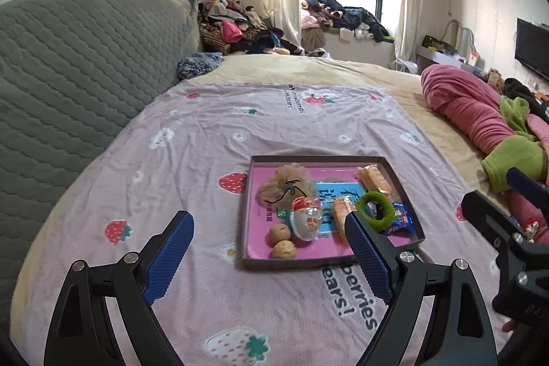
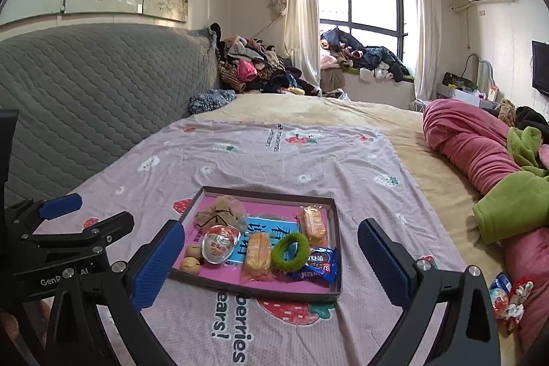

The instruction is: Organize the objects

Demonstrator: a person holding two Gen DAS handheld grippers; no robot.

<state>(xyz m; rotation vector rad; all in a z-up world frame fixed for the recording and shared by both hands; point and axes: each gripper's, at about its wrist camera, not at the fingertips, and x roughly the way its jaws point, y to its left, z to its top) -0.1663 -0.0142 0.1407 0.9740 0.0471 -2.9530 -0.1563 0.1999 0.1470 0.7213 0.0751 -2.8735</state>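
Left gripper (image 1: 267,246) and right gripper (image 2: 271,258): both spread wide, empty, poised above the strawberry sheet (image 1: 192,139) just short of the tray (image 2: 334,249), likely clear of it because the sorting looks finished. Inside the tray: two walnuts (image 1: 282,242), plastic egg (image 1: 306,217), mesh pouch (image 1: 287,183), two cake packs (image 2: 256,254), green ring (image 2: 290,252), blue wrapper (image 2: 322,267). Outside, beside the pink blanket (image 2: 473,143): one more packet (image 2: 504,294).
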